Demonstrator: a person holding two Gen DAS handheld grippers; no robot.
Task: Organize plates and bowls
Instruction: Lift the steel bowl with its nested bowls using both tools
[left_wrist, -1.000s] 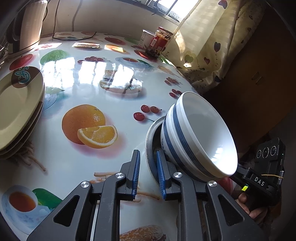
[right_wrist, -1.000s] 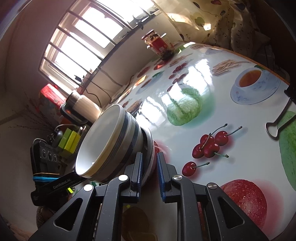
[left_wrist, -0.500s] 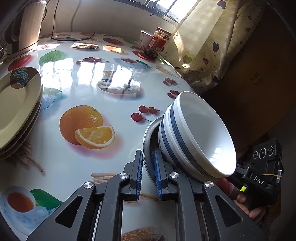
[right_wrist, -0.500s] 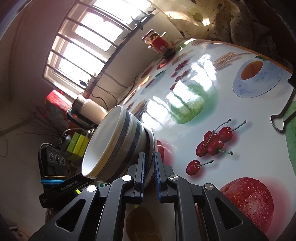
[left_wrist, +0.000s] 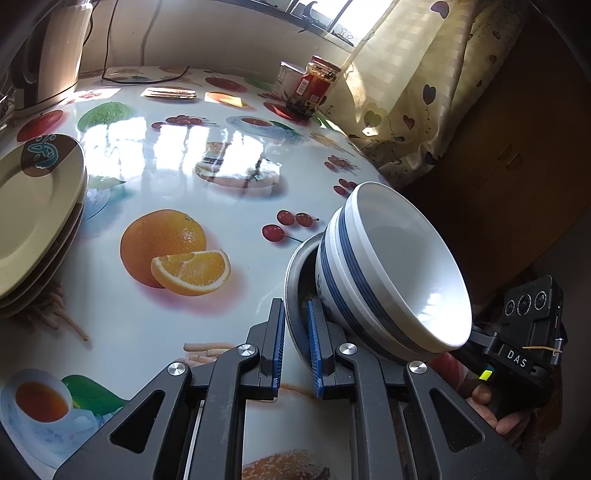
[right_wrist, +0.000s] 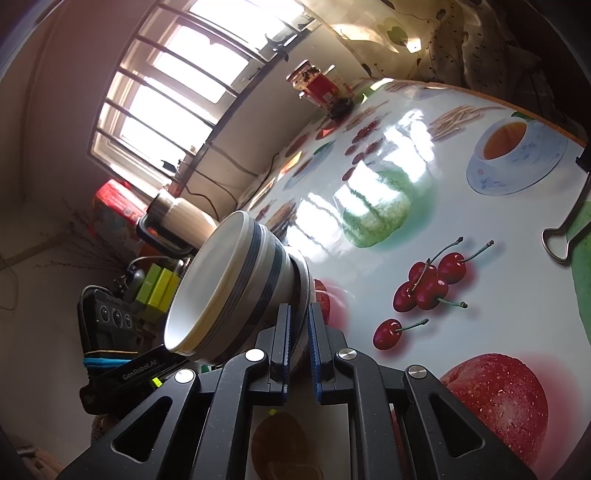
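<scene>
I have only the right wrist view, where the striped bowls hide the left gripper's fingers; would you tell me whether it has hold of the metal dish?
Observer: Yes, the left gripper is shut on the rim of the metal dish.
Operator: Thank you. Are there plates anywhere that I cannot see?
Observer: Yes, a stack of beige plates sits at the left side of the table in the left wrist view, apart from the dish.
</scene>
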